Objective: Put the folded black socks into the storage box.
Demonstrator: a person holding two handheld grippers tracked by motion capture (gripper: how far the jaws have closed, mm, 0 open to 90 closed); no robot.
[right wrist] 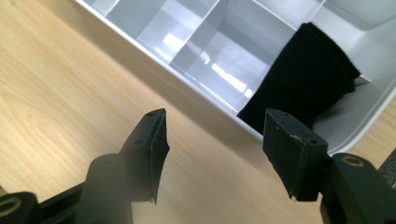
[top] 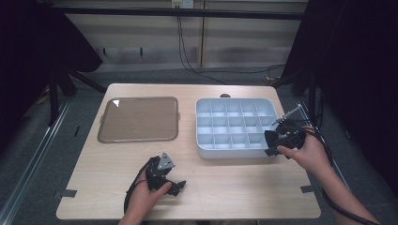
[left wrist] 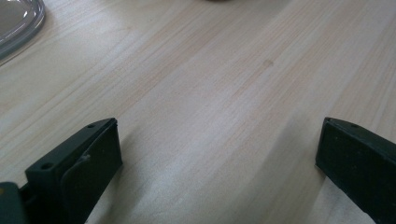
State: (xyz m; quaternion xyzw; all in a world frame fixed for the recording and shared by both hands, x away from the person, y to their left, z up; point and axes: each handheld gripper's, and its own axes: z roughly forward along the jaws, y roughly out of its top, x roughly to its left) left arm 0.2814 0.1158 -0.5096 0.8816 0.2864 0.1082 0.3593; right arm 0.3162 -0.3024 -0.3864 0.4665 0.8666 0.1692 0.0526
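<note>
Right gripper (right wrist: pixel 212 149): at the right of the high frame, I hold its fingers apart, gripping nothing, just off the organiser's near right corner.
Black cloth (right wrist: pixel 306 79): draped in the white compartment tray (top: pixel 206 152), lower-right cell, over the rim.
Left gripper (top: pixel 177 186): low centre-left on the tabletop (top: pixel 234 187), fingers wide apart over bare wood.
Brown tray (top: pixel 138 138): upper left.

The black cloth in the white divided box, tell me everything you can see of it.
The black cloth is a dark, matte, soft-looking piece of fabric, seemingly folded or rolled, with a slightly frayed upper edge. It lies tilted in a corner compartment of the white divided box, at the near right end by the person's right hand, leaning against the compartment walls. The right gripper sits just outside the box with its fingers apart, not touching the cloth.
</note>
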